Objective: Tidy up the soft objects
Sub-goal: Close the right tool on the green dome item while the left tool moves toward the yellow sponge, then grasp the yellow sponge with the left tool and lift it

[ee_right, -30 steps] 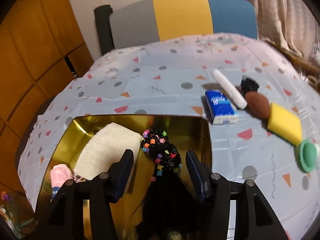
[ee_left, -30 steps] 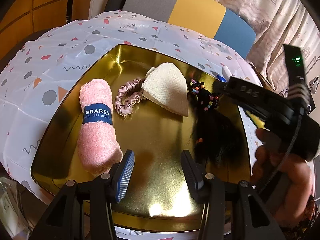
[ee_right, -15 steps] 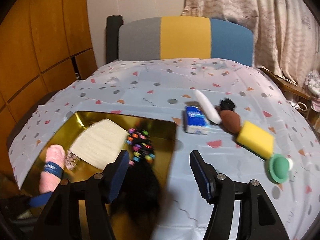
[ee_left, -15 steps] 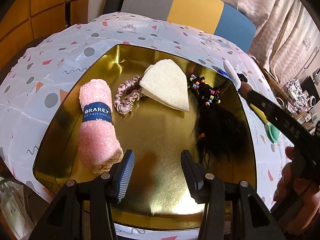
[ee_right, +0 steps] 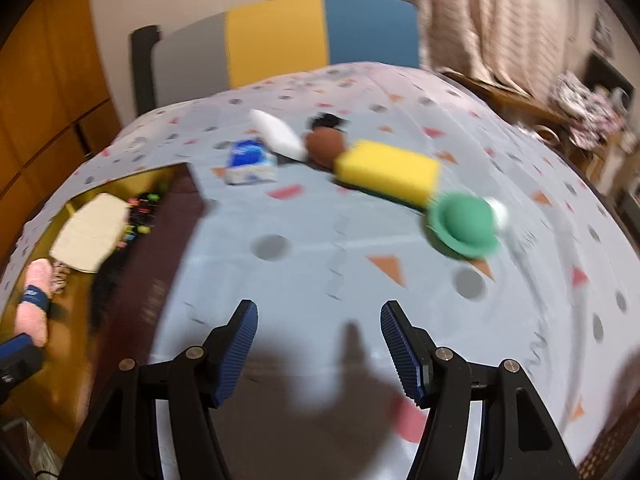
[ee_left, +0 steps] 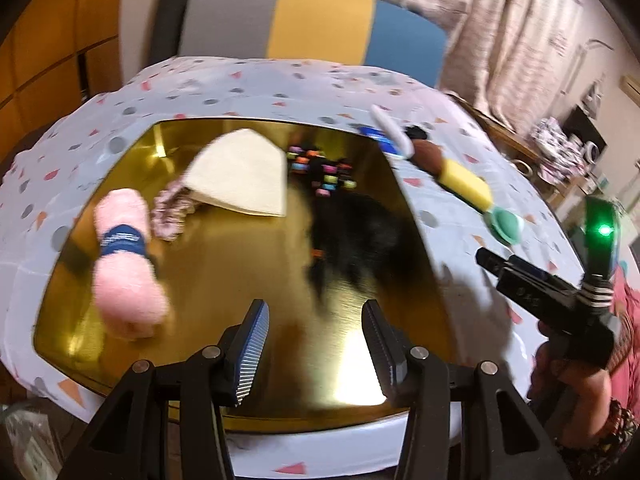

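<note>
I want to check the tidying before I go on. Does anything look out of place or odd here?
Nothing looks spilled or damaged. The yellow sponge, green puff, brown puff and tissue pack lie on the tablecloth, outside the gold tray.

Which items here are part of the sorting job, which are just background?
Job: gold tray, pink towel roll, scrunchie, cream cloth, beaded hairpiece, yellow sponge, green puff, tissue pack.
Background: chair, curtain.
</note>
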